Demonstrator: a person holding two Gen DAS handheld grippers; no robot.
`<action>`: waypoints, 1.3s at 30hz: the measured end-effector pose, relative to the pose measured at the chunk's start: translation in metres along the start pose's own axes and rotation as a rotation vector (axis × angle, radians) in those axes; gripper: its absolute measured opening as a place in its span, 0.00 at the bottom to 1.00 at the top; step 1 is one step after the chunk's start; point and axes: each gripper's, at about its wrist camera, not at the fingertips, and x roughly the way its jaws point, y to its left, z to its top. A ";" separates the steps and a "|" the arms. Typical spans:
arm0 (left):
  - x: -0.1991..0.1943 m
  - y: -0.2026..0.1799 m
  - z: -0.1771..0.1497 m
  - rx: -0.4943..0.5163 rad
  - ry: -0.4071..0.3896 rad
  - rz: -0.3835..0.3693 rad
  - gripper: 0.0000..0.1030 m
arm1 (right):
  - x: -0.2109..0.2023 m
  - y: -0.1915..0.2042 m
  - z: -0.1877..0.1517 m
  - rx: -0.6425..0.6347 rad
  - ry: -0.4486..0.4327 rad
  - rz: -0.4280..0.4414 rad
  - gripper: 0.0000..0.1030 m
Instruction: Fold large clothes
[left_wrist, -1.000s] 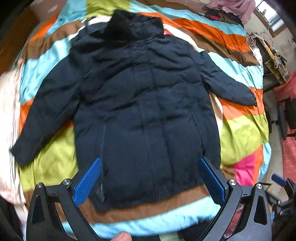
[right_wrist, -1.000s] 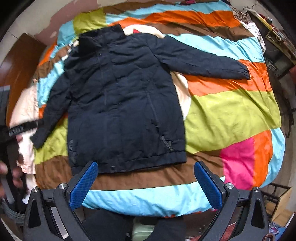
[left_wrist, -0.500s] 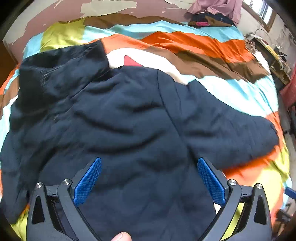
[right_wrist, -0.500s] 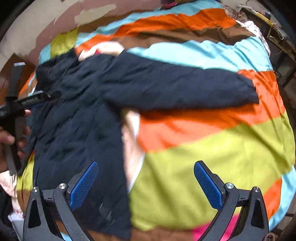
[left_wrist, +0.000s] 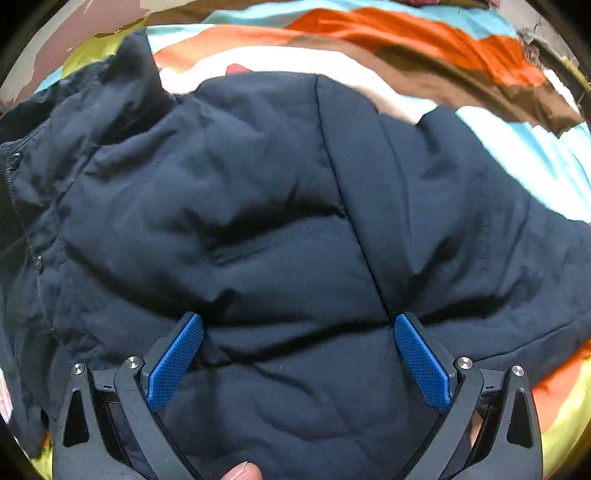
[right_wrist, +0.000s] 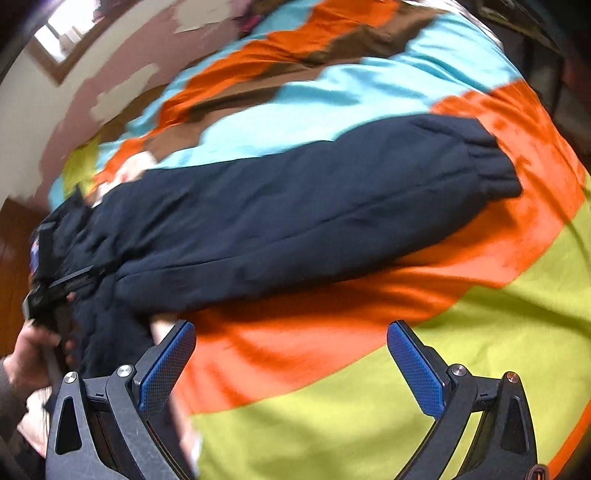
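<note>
Both grippers, left gripper (left_wrist: 298, 363) and right gripper (right_wrist: 291, 367), gape above the jacket (left_wrist: 258, 221), seemingly untouching.

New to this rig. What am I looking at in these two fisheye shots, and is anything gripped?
There is no robot: a person carries a handheld two-finger gripper in each hand, with a camera on each looking along its blue-padded fingers. The left view shows the left gripper open, low over the body of a dark navy jacket. The right view shows the right gripper open over a striped bedspread, pointing toward the jacket's outstretched sleeve. At that view's left edge, a hand holds the other gripper. Nothing is gripped.
</note>
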 end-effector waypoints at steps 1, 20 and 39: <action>0.006 0.001 0.002 0.003 0.011 0.007 0.99 | 0.002 -0.006 0.005 0.007 -0.011 -0.013 1.00; 0.022 0.010 -0.007 0.008 -0.008 0.002 0.99 | 0.009 -0.070 0.062 0.321 -0.236 0.094 0.60; 0.023 0.003 -0.009 0.008 -0.018 0.019 0.99 | -0.066 0.052 0.112 0.061 -0.343 0.300 0.09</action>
